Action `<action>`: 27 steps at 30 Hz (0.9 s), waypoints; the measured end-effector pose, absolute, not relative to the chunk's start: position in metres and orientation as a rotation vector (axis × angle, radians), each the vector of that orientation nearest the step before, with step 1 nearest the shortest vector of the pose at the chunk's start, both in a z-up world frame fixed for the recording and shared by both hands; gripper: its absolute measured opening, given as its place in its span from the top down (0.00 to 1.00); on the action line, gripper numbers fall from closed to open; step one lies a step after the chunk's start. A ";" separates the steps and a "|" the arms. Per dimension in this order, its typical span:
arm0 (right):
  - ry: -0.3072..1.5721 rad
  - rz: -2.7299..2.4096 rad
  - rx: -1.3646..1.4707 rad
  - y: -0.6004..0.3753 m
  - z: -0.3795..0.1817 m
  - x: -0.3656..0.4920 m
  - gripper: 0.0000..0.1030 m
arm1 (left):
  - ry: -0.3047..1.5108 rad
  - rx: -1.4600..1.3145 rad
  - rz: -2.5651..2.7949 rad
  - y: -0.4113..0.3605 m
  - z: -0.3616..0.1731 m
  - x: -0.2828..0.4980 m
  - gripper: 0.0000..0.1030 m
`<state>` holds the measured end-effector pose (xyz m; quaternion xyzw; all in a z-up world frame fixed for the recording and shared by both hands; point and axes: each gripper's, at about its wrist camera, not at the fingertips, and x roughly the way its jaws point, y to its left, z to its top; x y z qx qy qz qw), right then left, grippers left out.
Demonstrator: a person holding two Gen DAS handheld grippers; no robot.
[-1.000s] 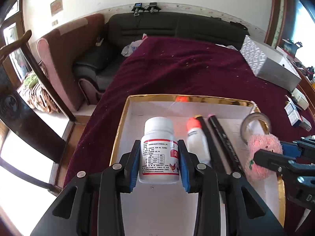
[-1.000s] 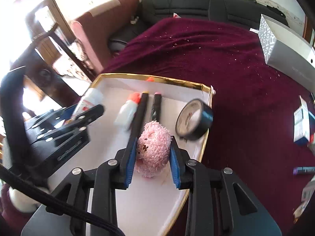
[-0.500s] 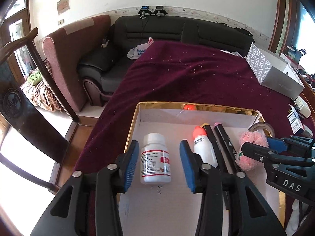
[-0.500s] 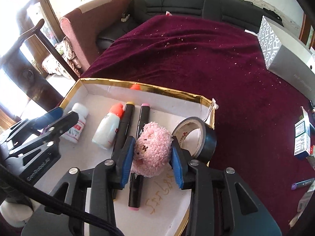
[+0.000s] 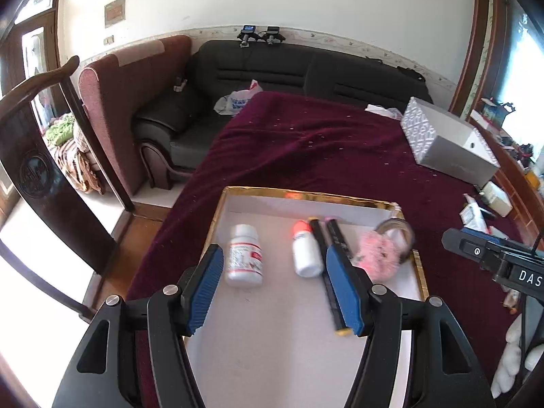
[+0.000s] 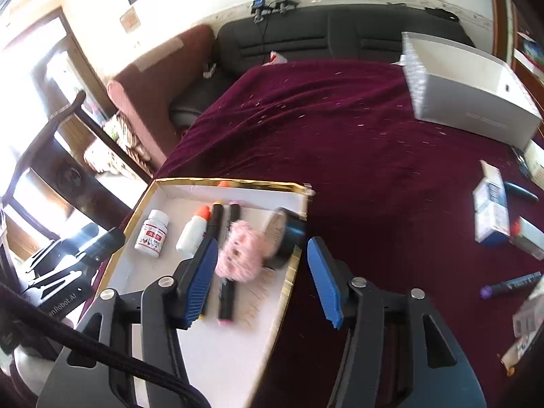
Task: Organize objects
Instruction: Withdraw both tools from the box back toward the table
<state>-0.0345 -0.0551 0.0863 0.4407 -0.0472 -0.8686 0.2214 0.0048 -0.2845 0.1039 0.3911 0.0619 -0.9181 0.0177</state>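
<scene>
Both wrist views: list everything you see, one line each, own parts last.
tray: one, gold rim, on cloth
pill bottle: one, white, tray's left
glue bottle: one, white, orange cap, beside the markers
markers: two, black, tray middle
plush toy: one, pink, against the tape
tape roll: one, black, tray's right edge
box: one, grey, far right
cloth: one, maroon
left gripper: empty, jaws opening
right gripper: empty, jaws opening
</scene>
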 end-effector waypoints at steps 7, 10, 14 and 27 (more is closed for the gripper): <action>-0.290 -2.557 1.244 0.086 0.094 -0.004 0.42 | 0.278 1.207 -3.060 -0.221 0.133 0.044 0.39; -0.395 -2.678 1.279 0.160 0.094 0.003 0.40 | 0.309 1.261 -3.161 -0.183 0.134 0.055 0.39; -0.576 -2.747 1.350 0.245 0.079 0.006 0.40 | 0.251 1.352 -3.253 -0.129 0.124 0.061 0.39; -0.650 -2.176 1.374 0.190 0.024 -0.019 0.38 | 0.158 1.483 -3.190 -0.084 0.099 0.054 0.39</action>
